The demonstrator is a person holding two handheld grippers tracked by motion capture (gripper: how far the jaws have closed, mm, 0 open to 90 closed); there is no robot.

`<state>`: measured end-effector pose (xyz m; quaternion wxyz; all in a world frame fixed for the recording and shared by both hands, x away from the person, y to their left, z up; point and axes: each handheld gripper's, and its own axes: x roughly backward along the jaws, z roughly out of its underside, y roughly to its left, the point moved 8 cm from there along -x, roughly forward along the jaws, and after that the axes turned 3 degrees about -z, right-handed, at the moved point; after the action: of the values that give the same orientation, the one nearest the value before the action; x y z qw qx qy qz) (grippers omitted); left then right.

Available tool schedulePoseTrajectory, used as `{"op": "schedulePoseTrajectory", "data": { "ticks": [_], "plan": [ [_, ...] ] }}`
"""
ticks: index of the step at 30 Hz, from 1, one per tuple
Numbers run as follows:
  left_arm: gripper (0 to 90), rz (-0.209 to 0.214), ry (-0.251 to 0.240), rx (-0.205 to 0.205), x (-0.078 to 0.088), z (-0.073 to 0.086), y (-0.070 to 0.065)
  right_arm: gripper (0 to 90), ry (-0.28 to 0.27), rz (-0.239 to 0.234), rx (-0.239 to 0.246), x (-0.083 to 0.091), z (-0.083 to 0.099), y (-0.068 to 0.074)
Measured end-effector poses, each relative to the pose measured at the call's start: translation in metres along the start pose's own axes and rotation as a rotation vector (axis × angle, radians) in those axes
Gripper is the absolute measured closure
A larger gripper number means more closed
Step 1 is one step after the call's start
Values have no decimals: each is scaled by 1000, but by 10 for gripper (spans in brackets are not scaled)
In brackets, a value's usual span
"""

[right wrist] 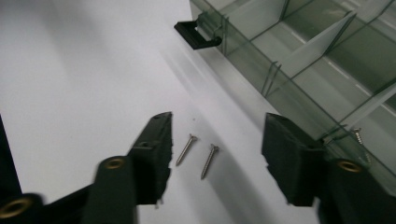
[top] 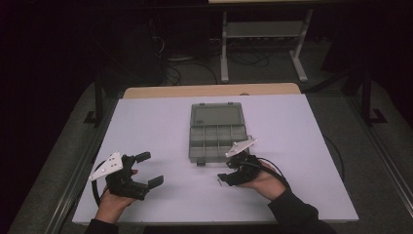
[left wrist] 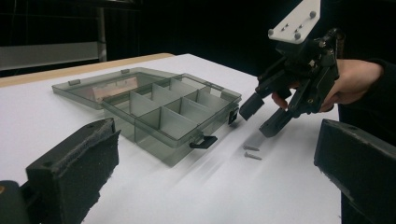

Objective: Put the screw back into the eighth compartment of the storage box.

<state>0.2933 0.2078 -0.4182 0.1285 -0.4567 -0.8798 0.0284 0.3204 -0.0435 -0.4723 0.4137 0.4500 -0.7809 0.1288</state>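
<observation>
Two screws (right wrist: 196, 154) lay side by side on the counter (right wrist: 70, 84), just beside the open compartment box (right wrist: 299, 51); the right hand-held gripper (right wrist: 217, 156) straddled both, jaws half-open, holding nothing. Closing risked pinching both or flicking one away

I see a plain white surface (top: 160, 126) with a light wood strip (top: 209, 90) along its far edge. The compartment box (top: 216, 132) on it is a smoky, see-through grey-green, lid and dividers alike, and its two latches (left wrist: 203, 142) are black. Two screws (right wrist: 197, 154) lying beside the box are dull silver metal; a third screw (right wrist: 358, 136) of the same silver sits inside a compartment. My left gripper (top: 146, 170) is black with a white three-cornered plate dotted with small dark holes; its jaws carry matt black, rough-textured pads. My right gripper (left wrist: 264, 116) is black too, with the same white plate and brass-coloured rivets. The sleeve (top: 297, 214) is black. The floor (top: 370, 165) is grey.
</observation>
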Motion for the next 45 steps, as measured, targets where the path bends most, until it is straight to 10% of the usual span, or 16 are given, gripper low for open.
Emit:
{"op": "schedulePoseTrajectory", "data": {
  "ticks": [15,45],
  "plan": [
    [0,1,0,1,0,0,0,710,84,-5,-6,-15,12,-4],
    [0,2,2,0,0,0,0,814,129,-6,25,-22,17,-2]
  ]
}}
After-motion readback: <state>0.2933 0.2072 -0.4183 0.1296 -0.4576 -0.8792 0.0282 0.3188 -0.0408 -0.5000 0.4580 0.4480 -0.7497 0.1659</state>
